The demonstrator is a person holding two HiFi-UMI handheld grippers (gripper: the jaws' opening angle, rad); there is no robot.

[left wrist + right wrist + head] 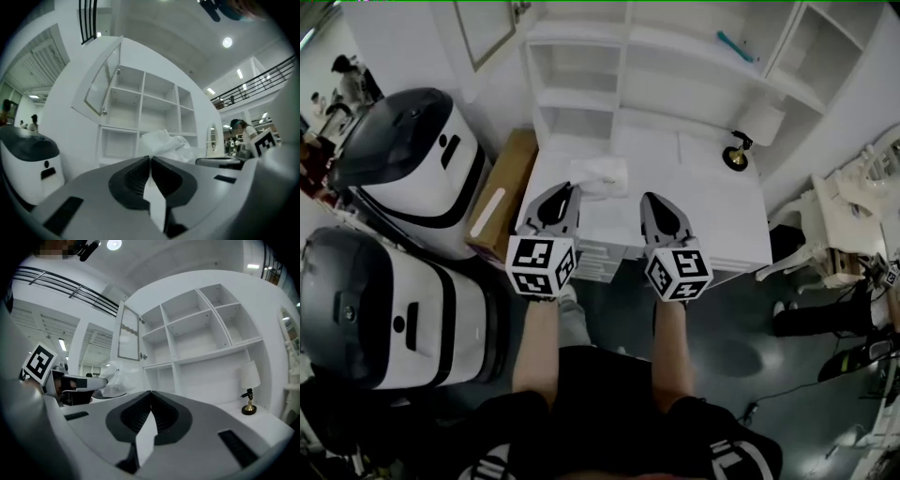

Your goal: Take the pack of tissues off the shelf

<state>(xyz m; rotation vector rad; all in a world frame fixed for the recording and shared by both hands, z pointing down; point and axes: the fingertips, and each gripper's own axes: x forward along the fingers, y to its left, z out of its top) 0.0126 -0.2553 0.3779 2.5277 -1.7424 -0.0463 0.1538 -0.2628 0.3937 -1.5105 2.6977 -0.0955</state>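
The exact spot where the left gripper (pixel 150 159) meets the pack of tissues (pixel 602 176) is hidden behind the jaws' own grey bulk. What shows is the two ribbed black pads pressed together, with the wrap rising straight off their tips, so the claw reads as clamped on a thin edge of film. From the right gripper view the pack sits right at the end of the left gripper. None of the views shows whether the pack rests on the cabinet top (pixel 703 220) or hangs just over it. It is out of the shelf unit (pixel 609 66) and lies toward the top's left edge, in front of the lowest open compartments.

The right gripper (pixel 151 392) has its jaws closed on nothing, near the top's front edge.

The pack is a soft, crumpled bundle in thin translucent white plastic; its small print is too blurred to read. The shelves are flat, matte white boards forming square compartments, with a framed glass door (pixel 127 341) swung open at the left. A small lamp (pixel 738 150) with a white shade and shiny brass base stands near the top's right rear corner.
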